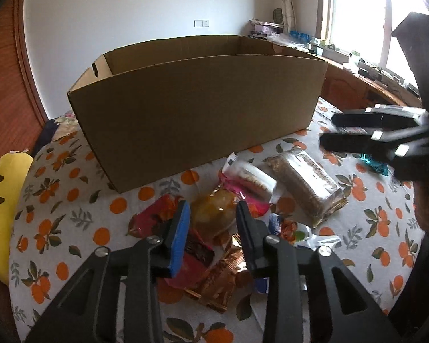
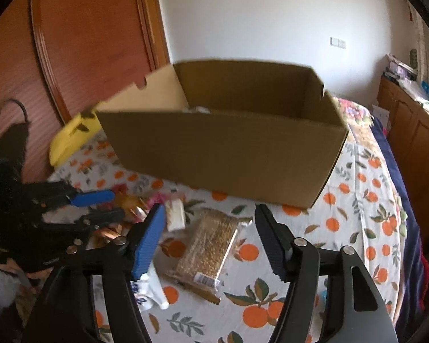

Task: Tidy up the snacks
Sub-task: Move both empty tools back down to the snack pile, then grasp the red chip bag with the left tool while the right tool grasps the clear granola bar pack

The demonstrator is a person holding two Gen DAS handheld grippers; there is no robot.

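An open cardboard box (image 1: 197,108) stands on the orange-print bedspread (image 1: 65,200). In front of it lies a pile of wrapped snacks. My left gripper (image 1: 213,204) hangs open just above the pile, over a clear-wrapped yellow pastry (image 1: 211,217) next to a red packet (image 1: 151,214). A white-wrapped cake bar (image 1: 251,177) and a brown cake pack (image 1: 303,185) lie to the right. My right gripper (image 2: 209,208) stands wide open above that brown cake pack (image 2: 208,243), with nothing pressed between its pads. The box (image 2: 228,157) holds something pale, mostly hidden.
A yellow plush (image 2: 71,137) lies left of the box against a wooden door (image 2: 85,43). A cluttered wooden cabinet (image 1: 357,85) runs under the window. A teal packet (image 1: 374,164) lies under the right gripper (image 1: 327,131). The bed edge drops off at the right (image 2: 400,200).
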